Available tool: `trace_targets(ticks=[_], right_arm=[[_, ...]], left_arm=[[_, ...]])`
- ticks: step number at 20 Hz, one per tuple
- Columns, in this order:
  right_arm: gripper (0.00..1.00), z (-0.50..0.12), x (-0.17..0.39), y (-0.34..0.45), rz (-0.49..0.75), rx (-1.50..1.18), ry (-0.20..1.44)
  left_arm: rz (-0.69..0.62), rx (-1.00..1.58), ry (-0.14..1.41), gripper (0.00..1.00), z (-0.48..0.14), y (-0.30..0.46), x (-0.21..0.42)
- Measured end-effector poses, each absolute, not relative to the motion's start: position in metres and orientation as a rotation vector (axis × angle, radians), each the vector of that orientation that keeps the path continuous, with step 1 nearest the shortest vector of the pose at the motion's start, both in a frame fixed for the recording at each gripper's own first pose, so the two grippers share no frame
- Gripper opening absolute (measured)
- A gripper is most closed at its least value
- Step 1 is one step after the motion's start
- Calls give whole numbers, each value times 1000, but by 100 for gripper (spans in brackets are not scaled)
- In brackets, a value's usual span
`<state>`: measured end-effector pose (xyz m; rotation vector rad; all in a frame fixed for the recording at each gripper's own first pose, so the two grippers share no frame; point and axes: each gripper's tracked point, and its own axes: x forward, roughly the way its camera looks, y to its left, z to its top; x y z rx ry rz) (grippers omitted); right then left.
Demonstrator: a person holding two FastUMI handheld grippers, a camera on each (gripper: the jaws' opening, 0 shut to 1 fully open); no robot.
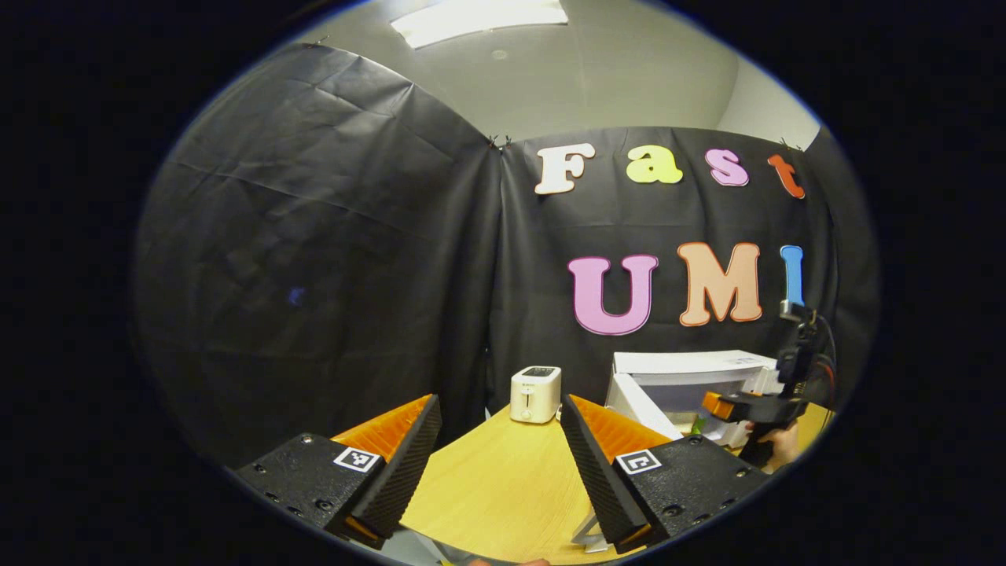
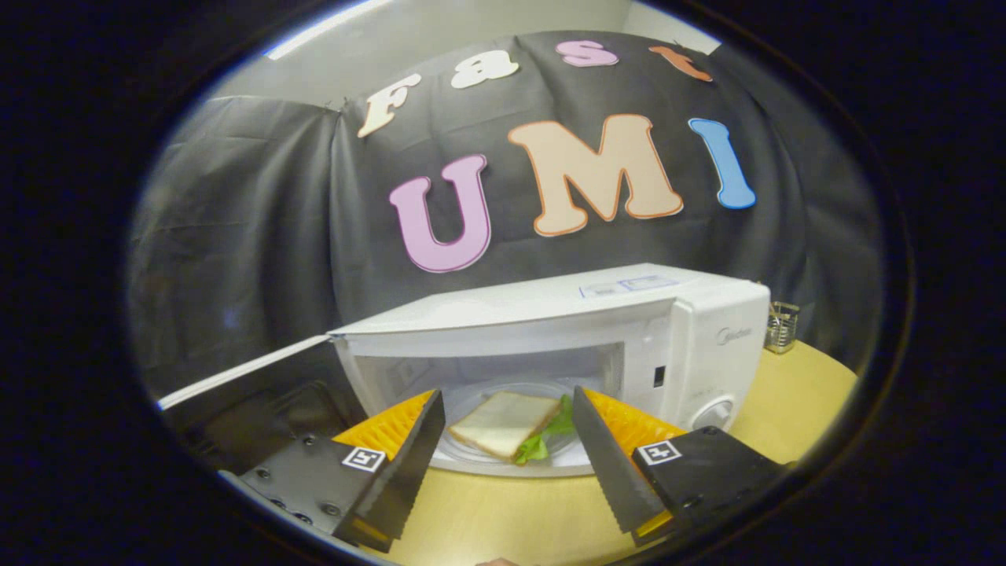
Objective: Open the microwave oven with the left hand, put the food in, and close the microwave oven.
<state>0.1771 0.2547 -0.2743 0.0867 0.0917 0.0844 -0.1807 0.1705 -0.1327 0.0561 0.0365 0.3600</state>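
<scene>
The white microwave (image 2: 707, 330) stands on the wooden table with its door (image 2: 236, 373) swung wide to the left. Inside, on the glass turntable, lies a sandwich (image 2: 503, 424) of white bread with green lettuce. My right gripper (image 2: 503, 464) is open just in front of the cavity, nothing between its fingers. In the left gripper view, my left gripper (image 1: 499, 464) is open over the table, empty, well left of the microwave (image 1: 684, 377). The right gripper (image 1: 747, 409) and the hand holding it appear there in front of the microwave's opening.
A small white toaster (image 1: 535, 394) stands at the back of the wooden table (image 1: 503, 487), left of the microwave. A small metal wire holder (image 2: 781, 326) stands right of the microwave. Black cloth walls close the booth behind.
</scene>
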Motion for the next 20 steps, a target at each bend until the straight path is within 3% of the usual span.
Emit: trace_targets(ticks=[1,2,4,8,9,11,20], right_arm=[[92,-263,164,248,89,72,74],[91,-251,153,239,91,53,62],[91,-235,131,224,104,26,53],[91,-203,95,182,104,-36,45],[92,-200,84,173,107,-21,56],[92,-184,71,148,91,12,68],[91,-88,29,1,-172,68,-73]], left_arm=[[356,54,46,89,-136,168,-181],[351,51,53,93,-140,166,-183],[333,39,54,92,-142,161,-182],[304,35,74,81,-151,152,-179],[300,41,80,74,-154,150,-178],[281,53,92,77,-156,145,-178],[138,90,180,55,-186,103,-170]])
